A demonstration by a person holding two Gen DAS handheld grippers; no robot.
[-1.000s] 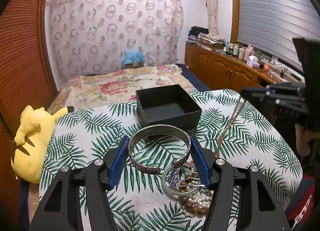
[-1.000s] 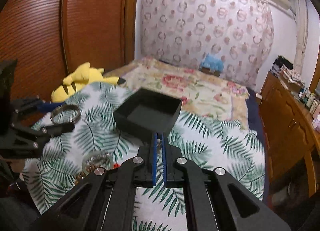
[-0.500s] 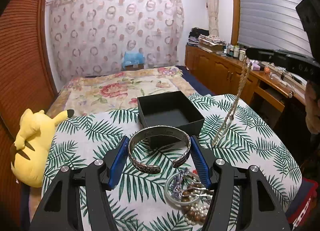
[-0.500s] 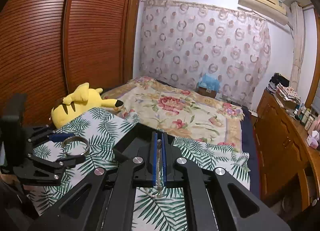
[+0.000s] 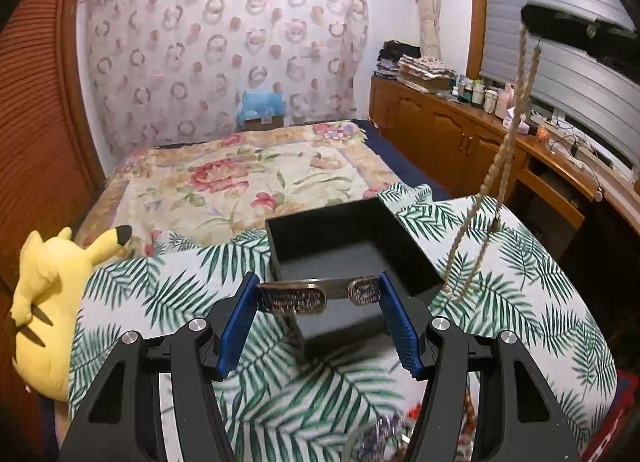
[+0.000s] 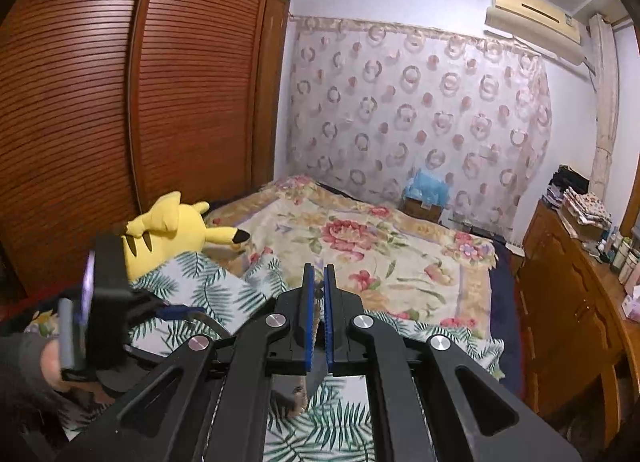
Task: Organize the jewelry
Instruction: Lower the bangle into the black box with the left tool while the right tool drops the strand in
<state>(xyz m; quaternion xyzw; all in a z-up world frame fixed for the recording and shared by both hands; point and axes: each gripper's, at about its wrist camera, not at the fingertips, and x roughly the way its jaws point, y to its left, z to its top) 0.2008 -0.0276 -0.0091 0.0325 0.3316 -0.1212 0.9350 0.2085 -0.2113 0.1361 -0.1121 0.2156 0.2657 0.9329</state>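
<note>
my left gripper [image 5: 318, 298] holds the silver cuff bracelet [image 5: 316, 294] across its width, both blue pads pressing its sides, so it stays level. the bracelet hangs just above the near edge of the open black box [image 5: 348, 246] on the worktop [image 5: 532, 282], i think ready for lowering inside. my right gripper [image 6: 319, 290] is closed narrow on a twisted rope chain [image 5: 496, 165]; i hold it high so the long loop hangs free beside the box and does not tangle. more jewelry [image 5: 384, 438] lies blurred near the worktop's front edge, not yet sorted.
</note>
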